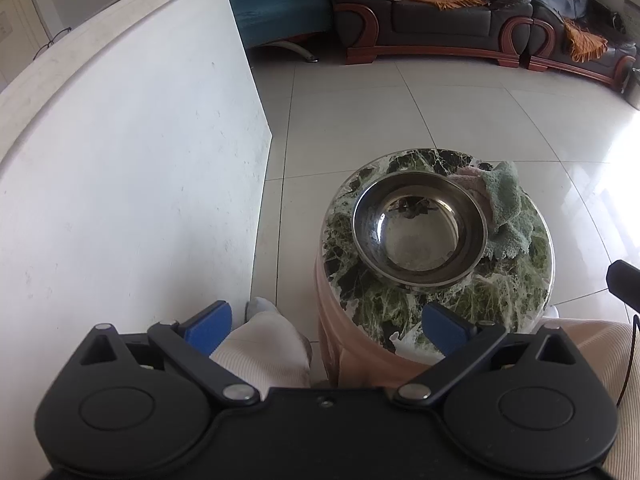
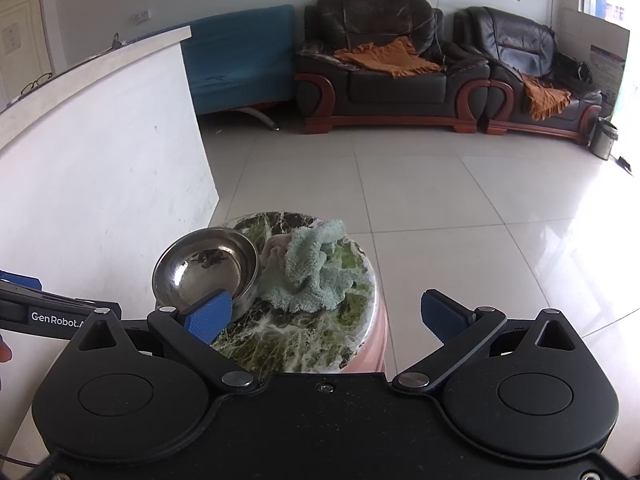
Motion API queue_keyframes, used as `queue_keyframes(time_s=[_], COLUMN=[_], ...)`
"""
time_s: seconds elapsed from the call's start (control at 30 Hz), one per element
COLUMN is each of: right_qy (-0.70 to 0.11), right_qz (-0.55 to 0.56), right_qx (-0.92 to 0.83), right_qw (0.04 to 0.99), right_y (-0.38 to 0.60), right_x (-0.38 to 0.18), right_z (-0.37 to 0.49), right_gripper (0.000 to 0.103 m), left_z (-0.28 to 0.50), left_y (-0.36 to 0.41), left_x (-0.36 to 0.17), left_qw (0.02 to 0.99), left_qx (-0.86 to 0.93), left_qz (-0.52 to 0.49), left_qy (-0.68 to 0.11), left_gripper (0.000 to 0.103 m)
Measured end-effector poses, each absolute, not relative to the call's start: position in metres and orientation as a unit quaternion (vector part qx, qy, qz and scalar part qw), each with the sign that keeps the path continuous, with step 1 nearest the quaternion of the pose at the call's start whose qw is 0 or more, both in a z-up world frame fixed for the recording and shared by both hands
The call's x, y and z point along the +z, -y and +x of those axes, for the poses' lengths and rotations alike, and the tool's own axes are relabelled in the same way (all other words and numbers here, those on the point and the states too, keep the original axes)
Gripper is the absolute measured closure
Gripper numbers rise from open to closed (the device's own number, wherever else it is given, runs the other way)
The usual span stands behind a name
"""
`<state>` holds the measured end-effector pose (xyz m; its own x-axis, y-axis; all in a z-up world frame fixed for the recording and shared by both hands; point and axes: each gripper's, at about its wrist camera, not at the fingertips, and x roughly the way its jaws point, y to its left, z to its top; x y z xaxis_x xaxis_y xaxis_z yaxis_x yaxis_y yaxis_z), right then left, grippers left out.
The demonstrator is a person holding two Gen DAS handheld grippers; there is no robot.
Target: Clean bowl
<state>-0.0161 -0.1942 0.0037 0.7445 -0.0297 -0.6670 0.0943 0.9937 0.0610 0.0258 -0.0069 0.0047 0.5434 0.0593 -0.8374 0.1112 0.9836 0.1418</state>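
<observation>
**Bowl and cloth wait on the little desk**

The bowl (image 1: 420,232) sits on top of a small round desk (image 1: 500,300) with a green stone top. The cloth (image 2: 316,268) lies in a heap just beside the bowl, on its right, and it touches the bowl's rim. In the left view a bit of the cloth seems to hang over that rim.

The bowl is shiny metal. It looks empty. I see no food or water in it, only light and dark shapes shining back. Small spots low in the bowl may be dirt, but I cannot tell.

The left tool (image 1: 326,326) is wide open and holds nothing. It hangs near the front of the desk, not touching the bowl. The right tool (image 2: 326,318) is wide open too and holds nothing. It hangs near the desk, with the cloth ahead of it.

Cleaning has not begun, I think. First the cloth must be picked up.

What could go wrong? The desk top is small, and the bowl sits near its left edge. A push from a tool could slide the bowl off onto the floor. The bowl is smooth, so it may slip if it is held badly. Pulling the cloth could tug the bowl along, since they touch.
</observation>
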Motion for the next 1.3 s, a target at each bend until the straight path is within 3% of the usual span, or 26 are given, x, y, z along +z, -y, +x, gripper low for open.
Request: queue_keyframes(time_s=[1.3], right_qy=[-0.36], right_qz=[0.043], right_qx=[-0.026], right_qw=[0.932], right_y=[0.1922], right_x=[0.0014], right_z=[-0.0121], right_gripper=[0.0], left_z=[0.0284], left_y=[0.0039], left_x=[0.0008], left_qw=[0.873], left_qx=[-0.009], left_qz=[0.092], left_qy=[-0.479], left_gripper=[0.001])
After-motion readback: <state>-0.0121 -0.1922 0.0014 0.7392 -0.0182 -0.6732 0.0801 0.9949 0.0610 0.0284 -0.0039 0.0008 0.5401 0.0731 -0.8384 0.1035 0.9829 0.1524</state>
